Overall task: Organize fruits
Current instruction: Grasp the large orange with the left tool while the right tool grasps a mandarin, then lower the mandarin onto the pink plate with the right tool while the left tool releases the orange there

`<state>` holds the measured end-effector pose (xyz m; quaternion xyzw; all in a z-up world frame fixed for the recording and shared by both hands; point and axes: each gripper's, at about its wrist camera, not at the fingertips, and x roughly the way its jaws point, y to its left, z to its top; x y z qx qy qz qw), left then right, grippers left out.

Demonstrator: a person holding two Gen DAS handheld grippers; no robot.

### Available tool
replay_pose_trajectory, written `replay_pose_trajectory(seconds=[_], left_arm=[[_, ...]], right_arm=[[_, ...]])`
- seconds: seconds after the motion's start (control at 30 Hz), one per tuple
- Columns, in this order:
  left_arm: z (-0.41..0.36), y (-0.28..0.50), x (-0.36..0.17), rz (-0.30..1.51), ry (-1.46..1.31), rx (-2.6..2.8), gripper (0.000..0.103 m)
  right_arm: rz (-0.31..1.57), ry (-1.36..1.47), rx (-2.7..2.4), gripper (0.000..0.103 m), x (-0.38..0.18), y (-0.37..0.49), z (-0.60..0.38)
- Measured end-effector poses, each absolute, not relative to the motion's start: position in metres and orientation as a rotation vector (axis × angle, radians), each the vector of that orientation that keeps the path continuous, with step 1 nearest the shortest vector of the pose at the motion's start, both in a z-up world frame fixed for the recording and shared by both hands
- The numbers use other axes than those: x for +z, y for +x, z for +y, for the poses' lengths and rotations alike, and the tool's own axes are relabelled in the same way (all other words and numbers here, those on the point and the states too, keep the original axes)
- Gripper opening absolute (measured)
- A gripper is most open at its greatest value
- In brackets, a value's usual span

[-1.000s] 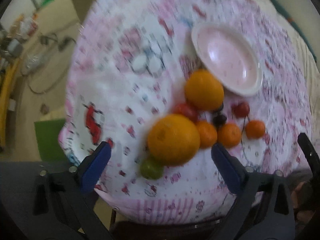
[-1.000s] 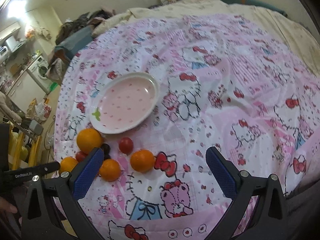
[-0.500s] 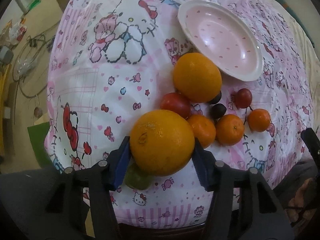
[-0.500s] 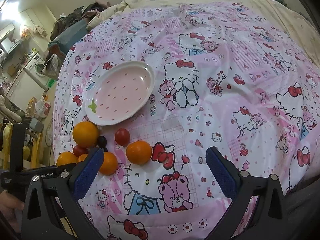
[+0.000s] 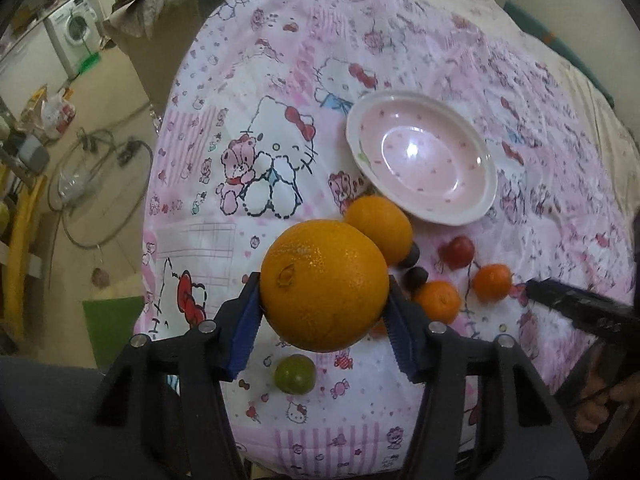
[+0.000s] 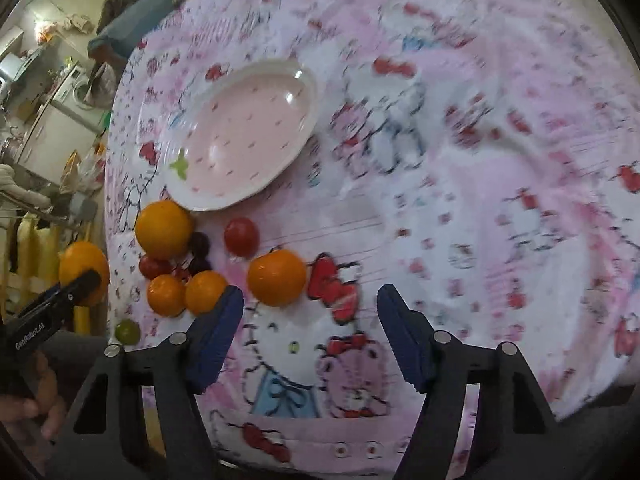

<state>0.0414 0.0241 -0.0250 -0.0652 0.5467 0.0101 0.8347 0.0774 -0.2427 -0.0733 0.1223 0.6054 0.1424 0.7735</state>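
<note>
My left gripper [image 5: 324,320] is shut on a large orange [image 5: 325,285] and holds it above the cloth; the same orange shows in the right wrist view [image 6: 82,266]. A pink plate [image 5: 422,162] lies empty beyond it, also in the right wrist view [image 6: 244,136]. On the cloth lie a second orange [image 5: 380,229], small tangerines [image 5: 438,301], a red tomato [image 5: 458,252], dark grapes [image 5: 416,278] and a green fruit [image 5: 294,373]. My right gripper [image 6: 310,330] is open and empty, just below and right of a tangerine [image 6: 277,277].
The table carries a pink Hello Kitty cloth [image 5: 280,152]. Its left edge drops to a floor with cables [image 5: 100,184] and a washing machine [image 5: 72,34]. A green box [image 5: 112,328] sits below the table's near-left edge.
My left gripper closed on the large orange and lifted it off the cloth. My right gripper narrowed its opening and moved left toward the tangerines.
</note>
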Motion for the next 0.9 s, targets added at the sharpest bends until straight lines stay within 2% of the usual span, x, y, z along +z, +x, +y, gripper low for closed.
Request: replay_pose_trajectory(seconds=[0.17, 0.2, 0.27, 0.37, 0.53, 0.67, 0.9], left_arm=[[0.033, 0.044, -0.027, 1.17, -0.19, 0.019, 0.053], [0.034, 0.044, -0.028, 1.174, -0.198, 0.017, 0.053], [0.035, 0.043, -0.03, 1.181, -0.208, 0.015, 0.053], [0.035, 0.043, -0.034, 1.193, -0.208, 0.027, 0.053], [0.03, 0.049, -0.026, 1.207, -0.219, -0.014, 0.053], [0.019, 0.059, -0.002, 1.122, -0.111, 0.0, 0.053], [0.004, 0.114, 0.026, 1.09, -0.036, -0.047, 0.053]], right_arm=[[1.375, 0.164, 0.363, 0.065, -0.092, 0.089, -0.213], [1.387, 0.15, 0.371, 0.06, -0.096, 0.09, -0.209], [1.426, 0.151, 0.377, 0.06, -0.107, 0.093, -0.205], [1.429, 0.155, 0.363, 0.044, -0.113, 0.098, -0.206], [1.395, 0.201, 0.382, 0.043, -0.1, 0.099, -0.218], [1.334, 0.232, 0.398, 0.043, -0.08, 0.104, -0.226], [1.213, 0.281, 0.402, 0.043, -0.043, 0.142, -0.239]])
